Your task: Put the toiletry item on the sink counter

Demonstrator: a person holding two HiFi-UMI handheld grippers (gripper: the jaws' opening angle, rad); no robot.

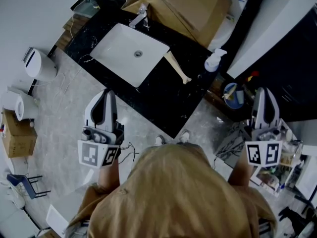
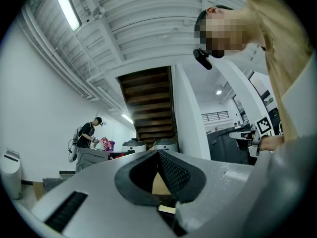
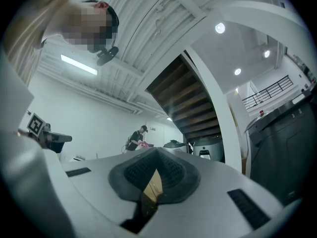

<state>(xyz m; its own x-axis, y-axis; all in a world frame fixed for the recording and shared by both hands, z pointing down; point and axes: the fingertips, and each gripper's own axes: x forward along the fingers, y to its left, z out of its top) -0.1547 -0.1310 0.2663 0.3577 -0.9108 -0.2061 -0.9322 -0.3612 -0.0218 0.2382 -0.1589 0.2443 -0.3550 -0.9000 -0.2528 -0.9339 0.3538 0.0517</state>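
Black marble sink counter fills the centre of the head view, its white basin at upper left and a cardboard box leaning over the far end. The likeliest toiletry item, a white pump bottle, stands upright at the counter's right end, close to the edge; a slim cream-coloured piece lies flat between it and the basin. Both tools hang low in the frame, well apart from the counter. The left gripper and the right gripper each have jaws pressed together with nothing between them. Judged from here, the risk lies in the bottle's perch. A closed gripper brought in from the right could nudge it off the edge toward the blue bucket below. A late or shallow grip on its smooth, rounded body might also let it slip or tip.
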